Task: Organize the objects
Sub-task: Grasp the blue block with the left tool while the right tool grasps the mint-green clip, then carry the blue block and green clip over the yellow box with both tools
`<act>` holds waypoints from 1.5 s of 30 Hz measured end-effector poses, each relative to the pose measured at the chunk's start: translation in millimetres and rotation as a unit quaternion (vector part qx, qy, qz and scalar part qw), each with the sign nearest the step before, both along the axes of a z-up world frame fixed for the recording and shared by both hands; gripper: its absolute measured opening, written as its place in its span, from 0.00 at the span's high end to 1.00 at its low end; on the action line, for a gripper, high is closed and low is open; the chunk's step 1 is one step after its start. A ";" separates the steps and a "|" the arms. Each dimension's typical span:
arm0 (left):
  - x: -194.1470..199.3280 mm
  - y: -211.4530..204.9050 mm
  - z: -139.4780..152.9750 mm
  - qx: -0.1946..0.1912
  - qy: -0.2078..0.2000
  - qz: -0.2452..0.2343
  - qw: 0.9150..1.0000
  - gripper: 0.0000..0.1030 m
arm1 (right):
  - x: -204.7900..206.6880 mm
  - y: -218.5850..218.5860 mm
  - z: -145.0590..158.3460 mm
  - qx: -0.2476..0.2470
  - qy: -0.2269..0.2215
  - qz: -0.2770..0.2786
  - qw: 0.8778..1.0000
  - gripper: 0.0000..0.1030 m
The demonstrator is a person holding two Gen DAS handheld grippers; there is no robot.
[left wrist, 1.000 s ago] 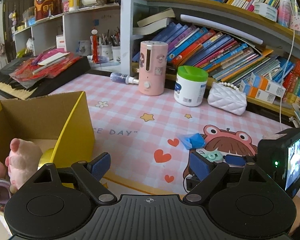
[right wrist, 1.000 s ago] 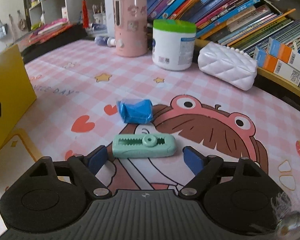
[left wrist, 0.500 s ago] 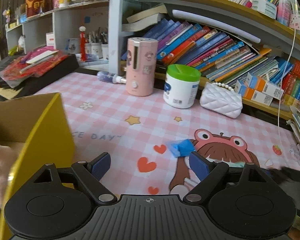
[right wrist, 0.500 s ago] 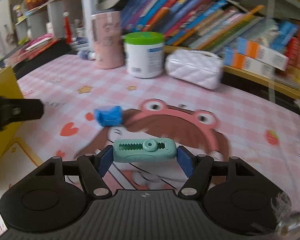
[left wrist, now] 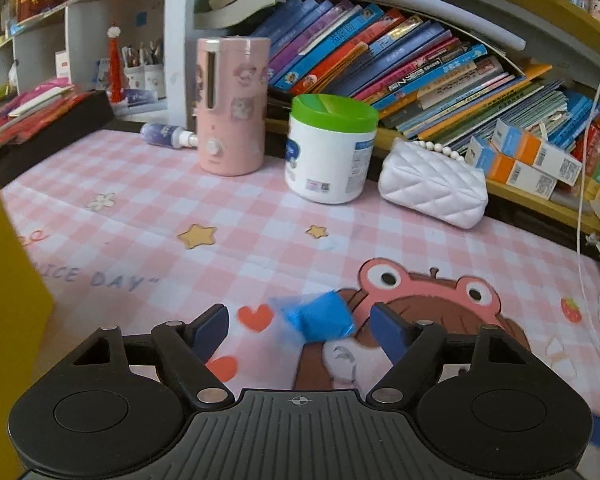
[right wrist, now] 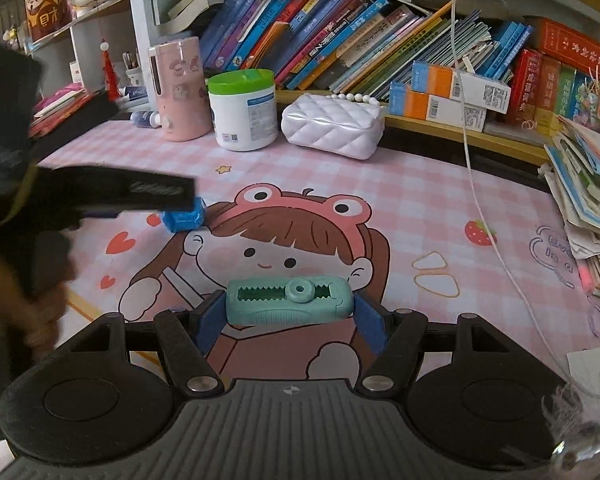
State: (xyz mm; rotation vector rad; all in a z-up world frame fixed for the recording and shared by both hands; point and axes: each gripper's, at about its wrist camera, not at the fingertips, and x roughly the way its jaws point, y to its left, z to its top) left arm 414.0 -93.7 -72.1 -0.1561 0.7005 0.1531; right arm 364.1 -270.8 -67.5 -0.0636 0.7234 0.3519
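Note:
A small blue packet lies on the pink checked mat, between the fingers of my left gripper. Its jaws are closing and neither pad touches the packet. The right wrist view shows the same packet partly under the blurred black left gripper. My right gripper is shut on a mint-green toothed clip, held crosswise and lifted above the mat. A yellow box stands at the left edge.
Along the back of the mat stand a pink cylindrical appliance, a white tub with a green lid and a white quilted purse. Shelves of books rise behind. A white cable hangs across the right side. Stacked papers sit at far right.
My left gripper left the yellow box and moved right and down until its fingers came round the blue packet. My right gripper shut on the green clip and lifted it off the mat.

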 end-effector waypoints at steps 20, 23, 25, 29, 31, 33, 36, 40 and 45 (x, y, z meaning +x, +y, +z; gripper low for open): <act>-13.0 4.1 3.7 0.013 0.007 -0.002 1.000 0.62 | -8.2 1.5 4.0 -0.012 0.000 -0.003 1.000 0.36; -41.3 9.9 18.6 -0.005 -0.005 -0.011 1.000 0.62 | -16.0 5.9 5.8 -0.014 0.005 -0.002 1.000 0.36; -63.8 13.0 28.2 -0.014 -0.013 -0.020 1.000 0.62 | -23.5 10.1 7.8 -0.016 0.007 0.002 1.000 0.36; -110.9 21.8 42.2 -0.026 -0.024 -0.036 0.999 0.62 | -44.5 21.7 13.9 -0.022 0.003 0.013 1.000 0.36; -132.3 27.3 45.8 -0.032 -0.024 -0.040 0.998 0.62 | -58.1 27.6 17.1 -0.024 0.001 0.017 1.000 0.36; -154.7 34.1 48.0 -0.041 -0.023 -0.040 0.998 0.62 | -72.7 33.5 19.4 -0.028 -0.001 0.019 0.999 0.36; -182.6 44.9 50.2 -0.049 -0.022 -0.042 0.998 0.62 | -94.4 43.2 21.2 -0.033 0.003 0.019 0.999 0.36; -221.2 60.8 51.6 -0.051 -0.024 -0.041 0.998 0.62 | -122.7 59.5 23.7 -0.040 0.005 0.021 0.999 0.36; -266.5 83.9 52.8 -0.054 -0.026 -0.024 0.998 0.62 | -162.1 81.9 31.0 -0.043 -0.003 0.032 0.999 0.36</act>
